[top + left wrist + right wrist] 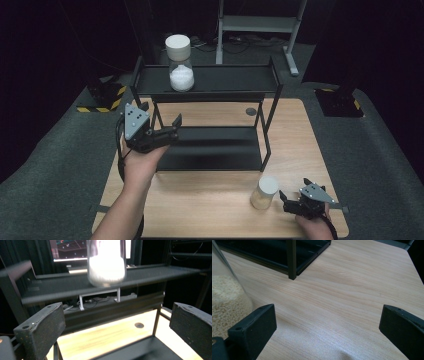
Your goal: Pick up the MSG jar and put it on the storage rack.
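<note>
Jars sit well apart: the white-filled jar stands on the far top shelf of the black rack, and the grain jar stands on the near right tabletop. I hold my left tool released, facing the rack; my right tool, also released, rests just beside the grain jar.

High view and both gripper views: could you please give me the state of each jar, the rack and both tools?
White-grain jar: upright on rack's top shelf, lid on.
Tan-grain jar: upright on table, lid on.
Rack: upright, lower shelf bare.
Left tool: open, holding nothing.
Right tool: open, beside tan-grain jar.
</note>
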A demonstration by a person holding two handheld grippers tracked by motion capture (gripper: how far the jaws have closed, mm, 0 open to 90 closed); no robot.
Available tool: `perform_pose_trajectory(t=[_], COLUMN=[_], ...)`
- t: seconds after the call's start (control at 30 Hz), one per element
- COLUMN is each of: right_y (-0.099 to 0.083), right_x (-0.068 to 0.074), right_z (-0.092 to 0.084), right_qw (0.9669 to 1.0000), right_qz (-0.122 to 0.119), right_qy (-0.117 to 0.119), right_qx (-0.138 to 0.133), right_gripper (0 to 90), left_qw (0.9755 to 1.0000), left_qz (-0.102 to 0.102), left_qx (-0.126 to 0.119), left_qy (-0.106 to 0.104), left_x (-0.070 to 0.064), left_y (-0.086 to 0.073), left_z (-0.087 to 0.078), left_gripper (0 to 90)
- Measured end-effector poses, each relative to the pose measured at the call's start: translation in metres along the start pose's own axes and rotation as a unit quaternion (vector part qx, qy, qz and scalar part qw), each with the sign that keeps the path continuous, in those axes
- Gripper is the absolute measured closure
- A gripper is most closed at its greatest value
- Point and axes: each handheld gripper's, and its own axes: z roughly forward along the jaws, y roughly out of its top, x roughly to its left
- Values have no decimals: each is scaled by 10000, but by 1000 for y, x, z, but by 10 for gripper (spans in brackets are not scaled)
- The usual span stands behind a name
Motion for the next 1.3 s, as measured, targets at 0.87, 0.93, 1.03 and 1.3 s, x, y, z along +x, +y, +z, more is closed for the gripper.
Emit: perform_pose_trajectory(t=[0.87, 0.93, 1.03, 1.3], right_y=[1, 1, 0, 0], right_x=[1, 1, 1, 3], right_z=[0, 0, 0, 0], right_qw=[10000, 10000, 10000, 10000], right_qz=[-19, -22, -21, -45], right_qy=[-14, -15, -17, -56], right_qx=[15, 14, 9, 13], right_gripper=[6, 6, 6, 6], left_qw=[9942, 9935, 9919, 9858], left_qz=[-228, -279, -252, -43], left_qx=[1011, 1075, 1209, 1649], left_qy=[-275, -262, -284, -315], left_x=[-1, -2, -3, -7], left_y=[-107, -118, -134, -162], left_z=[-13, -14, -16, -17], left_gripper=[4, 4, 4, 5])
